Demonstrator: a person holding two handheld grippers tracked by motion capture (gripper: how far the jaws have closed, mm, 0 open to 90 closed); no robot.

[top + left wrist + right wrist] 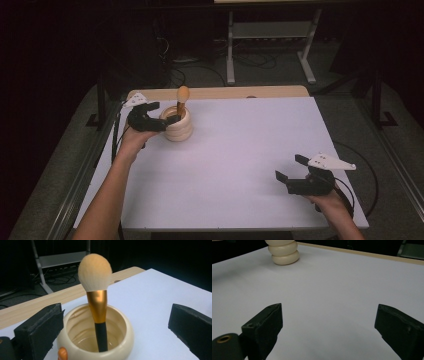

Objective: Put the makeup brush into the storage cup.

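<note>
A cream ribbed pot [179,128] stands at the far left of the white table [235,150]. A makeup brush [183,95] stands in it, bristles up. In the left gripper view the brush [95,272] has a pale round head, a gold ferrule and a black handle that reaches down into the pot [127,340]. My left gripper [160,114] is open right at the pot; its jaws stand wide on either side, holding nothing [116,315]. My right gripper [291,168] rests open and empty near the table's front right [329,312], and the pot [284,255] is far off.
A wooden strip [220,92] runs along the table's far edge. Beyond it a grey metal stand [270,30] and cables lie on the dark floor. Metal rails border the table on both sides.
</note>
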